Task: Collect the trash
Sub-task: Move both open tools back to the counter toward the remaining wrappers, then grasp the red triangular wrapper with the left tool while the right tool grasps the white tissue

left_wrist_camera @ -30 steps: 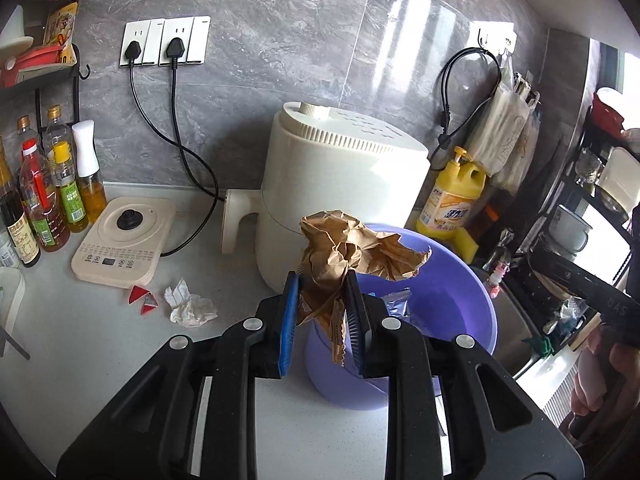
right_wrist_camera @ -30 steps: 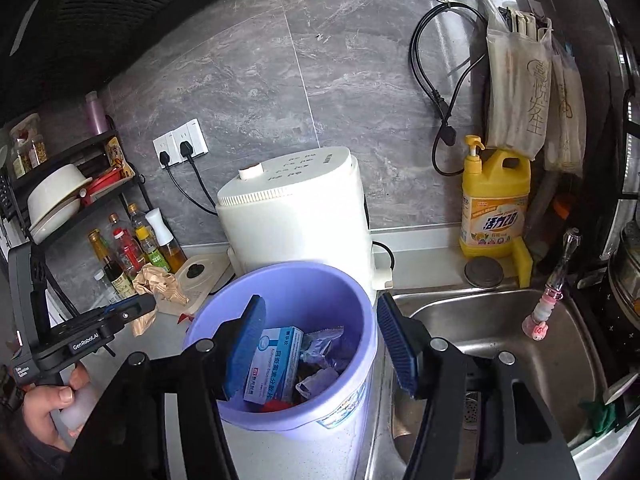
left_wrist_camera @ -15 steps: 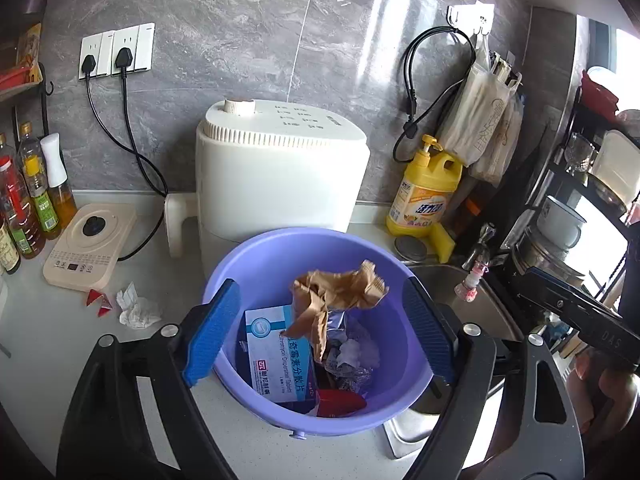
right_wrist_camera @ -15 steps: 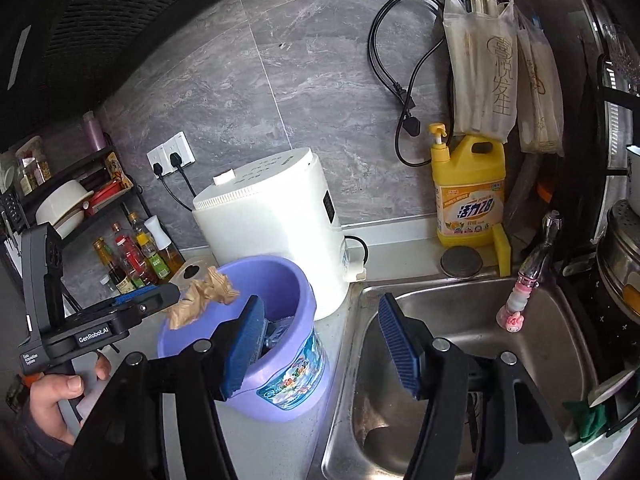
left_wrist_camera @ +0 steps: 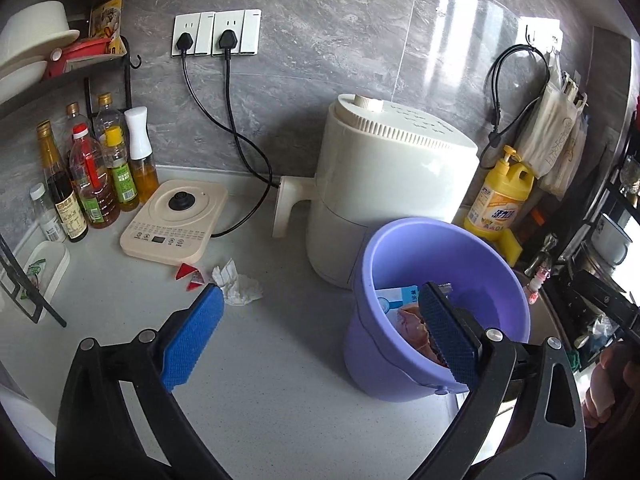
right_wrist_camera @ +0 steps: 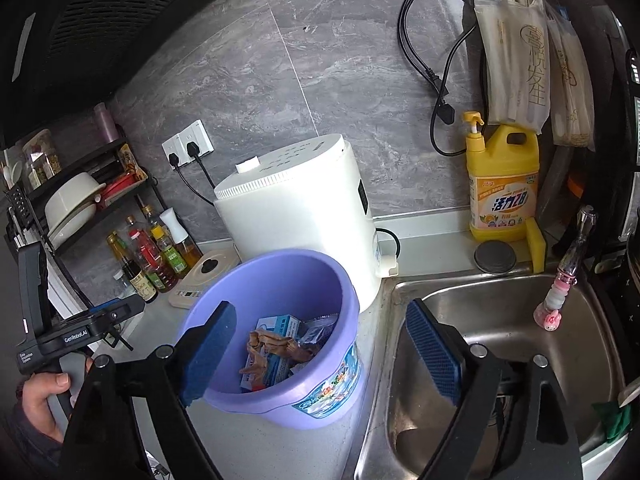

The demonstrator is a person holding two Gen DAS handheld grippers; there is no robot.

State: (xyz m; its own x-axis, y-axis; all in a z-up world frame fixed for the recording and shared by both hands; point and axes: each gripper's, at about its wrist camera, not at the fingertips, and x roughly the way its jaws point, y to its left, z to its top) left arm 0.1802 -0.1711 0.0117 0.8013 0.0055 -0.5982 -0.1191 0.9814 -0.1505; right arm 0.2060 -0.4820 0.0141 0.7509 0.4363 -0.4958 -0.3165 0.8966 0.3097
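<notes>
Now that the crumpled brown paper (right_wrist_camera: 276,350) I clamped a second ago lies inside the purple bucket (right_wrist_camera: 320,392) on the counter (left_wrist_camera: 280,380), my left gripper (left_wrist_camera: 320,330) has just spread wide and holds nothing. My right gripper (right_wrist_camera: 320,350) has also just opened, straddling the bucket's rim without touching. A white tissue (left_wrist_camera: 238,288) remains by the red wrappers (left_wrist_camera: 190,276).

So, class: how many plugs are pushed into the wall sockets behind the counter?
2. One black plug sits in the left socket, the other black plug in the socket just right of it. A third, loose plug dangles unplugged near the yellow bottle.
</notes>
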